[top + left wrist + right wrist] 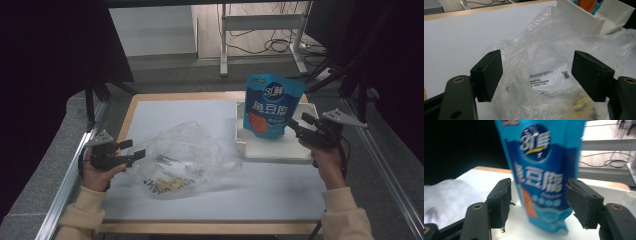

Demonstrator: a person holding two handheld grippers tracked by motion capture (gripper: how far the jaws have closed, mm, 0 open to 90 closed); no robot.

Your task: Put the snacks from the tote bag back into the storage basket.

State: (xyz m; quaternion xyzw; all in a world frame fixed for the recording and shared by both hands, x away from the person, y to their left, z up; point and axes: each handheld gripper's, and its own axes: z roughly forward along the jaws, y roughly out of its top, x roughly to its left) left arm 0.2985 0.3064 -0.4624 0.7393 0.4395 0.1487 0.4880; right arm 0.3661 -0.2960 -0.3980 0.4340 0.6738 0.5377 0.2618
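This is looking like a lab or test room set up for recording, not a home. A white work table [165, 120] with a wooden edge is sitting inside a frame of metal rails [67, 175], and black curtains [45, 60] are hanging on both sides, closing off the space. Beyond the table, the bare legs of a metal desk frame [225, 45] are standing on a pale floor, with loose cables [270, 45] trailing across it. Grey carpet [40, 190] is lying around the table.
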